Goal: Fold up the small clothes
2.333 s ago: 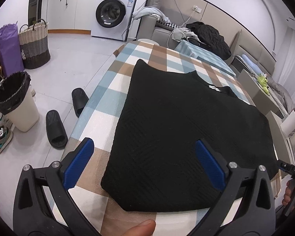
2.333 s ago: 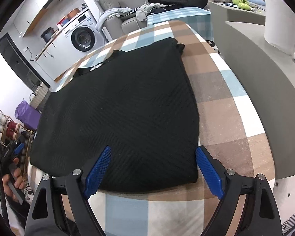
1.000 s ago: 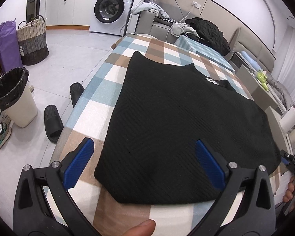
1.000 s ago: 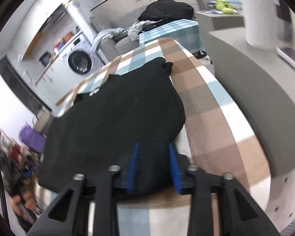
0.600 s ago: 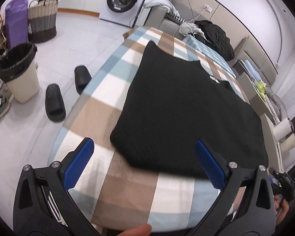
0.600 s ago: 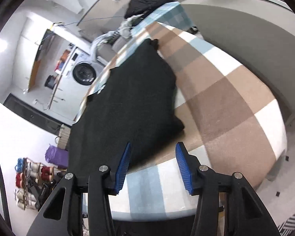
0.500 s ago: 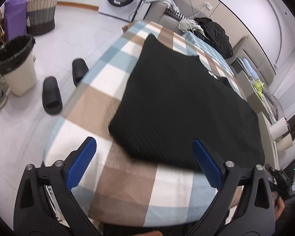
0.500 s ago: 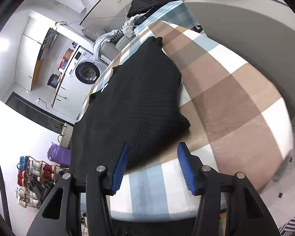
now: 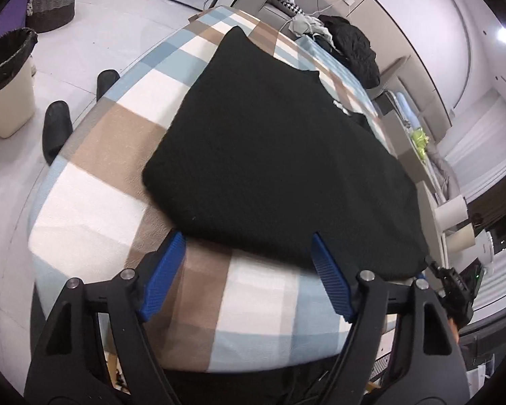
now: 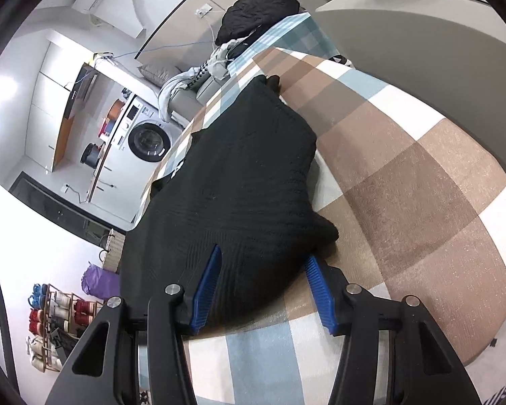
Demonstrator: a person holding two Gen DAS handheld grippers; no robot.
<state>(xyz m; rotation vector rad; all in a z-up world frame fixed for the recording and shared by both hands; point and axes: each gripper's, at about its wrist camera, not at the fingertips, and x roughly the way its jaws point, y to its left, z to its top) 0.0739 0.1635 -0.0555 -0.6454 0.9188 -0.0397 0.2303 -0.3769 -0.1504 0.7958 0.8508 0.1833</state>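
A black knit sweater [image 9: 280, 148] lies flat on a table with a blue, brown and white checked cloth [image 9: 253, 303]. My left gripper [image 9: 249, 276] is open at the sweater's near hem, its blue fingers [image 9: 165, 270] at the edge of the fabric. In the right wrist view the sweater [image 10: 239, 182] fills the middle. My right gripper [image 10: 263, 287] is partly open, its jaws on either side of the sweater's near right corner, not closed on it.
A bin [image 9: 6, 77] and black slippers [image 9: 55, 128] stand on the floor to the left. A washing machine [image 10: 148, 141] and a sofa with clothes [image 10: 253, 17] are at the far end. A grey counter [image 10: 438, 44] runs along the table's right side.
Both grippers dropped low to the sweater's near hem. The left jaws narrowed a little. The right gripper, shut a second ago, has opened partly around the corner.
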